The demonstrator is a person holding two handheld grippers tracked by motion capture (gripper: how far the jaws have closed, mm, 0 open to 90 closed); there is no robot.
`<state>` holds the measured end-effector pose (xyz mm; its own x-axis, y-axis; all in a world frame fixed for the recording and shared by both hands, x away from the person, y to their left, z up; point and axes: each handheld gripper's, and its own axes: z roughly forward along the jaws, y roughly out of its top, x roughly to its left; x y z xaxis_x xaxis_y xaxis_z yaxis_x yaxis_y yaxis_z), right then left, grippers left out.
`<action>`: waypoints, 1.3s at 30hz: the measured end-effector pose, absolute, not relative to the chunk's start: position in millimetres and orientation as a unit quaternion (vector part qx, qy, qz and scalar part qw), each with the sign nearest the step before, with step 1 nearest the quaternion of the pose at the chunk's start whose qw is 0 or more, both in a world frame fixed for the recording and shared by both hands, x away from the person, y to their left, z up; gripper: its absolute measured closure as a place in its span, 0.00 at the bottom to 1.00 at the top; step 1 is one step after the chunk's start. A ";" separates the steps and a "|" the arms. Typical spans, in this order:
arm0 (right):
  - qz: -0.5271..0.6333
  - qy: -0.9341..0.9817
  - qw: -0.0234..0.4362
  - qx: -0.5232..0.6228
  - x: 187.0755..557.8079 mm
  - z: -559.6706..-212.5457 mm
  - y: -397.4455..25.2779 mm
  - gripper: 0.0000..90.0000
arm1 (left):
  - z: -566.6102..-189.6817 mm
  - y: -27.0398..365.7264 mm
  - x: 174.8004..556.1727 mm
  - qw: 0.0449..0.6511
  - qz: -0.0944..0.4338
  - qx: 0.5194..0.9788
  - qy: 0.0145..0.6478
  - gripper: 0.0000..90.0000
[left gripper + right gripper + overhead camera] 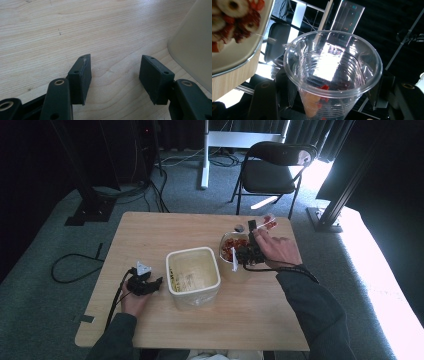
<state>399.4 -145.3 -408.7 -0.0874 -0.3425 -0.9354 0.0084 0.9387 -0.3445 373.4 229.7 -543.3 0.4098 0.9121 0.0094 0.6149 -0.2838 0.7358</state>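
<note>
From above we see our right gripper (248,254) at the bowl of red and white snack pieces (231,247). Its own camera shows what that hides: a clear plastic cup (332,75) clamped between the jaws, a few pieces inside. Our left gripper (115,75) rests jaws apart, holding nothing, on the wooden table (75,32) beside the cream tub (192,275).

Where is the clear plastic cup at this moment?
The clear plastic cup is clamped between the jaws of the right gripper, at the table's right side, beside the bowl of red and white pieces.
</note>
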 end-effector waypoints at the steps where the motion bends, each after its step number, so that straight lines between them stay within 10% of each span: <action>1: -0.131 0.726 0.665 -0.118 398.6 -409.6 -144.2 0.40 | -543.3 229.7 373.4 0.335 0.222 0.770 0.496 0.49; 39: -0.107 0.741 0.655 -0.104 395.3 -414.9 -141.4 0.40 | -543.4 229.4 373.5 0.336 0.221 0.770 0.496 0.49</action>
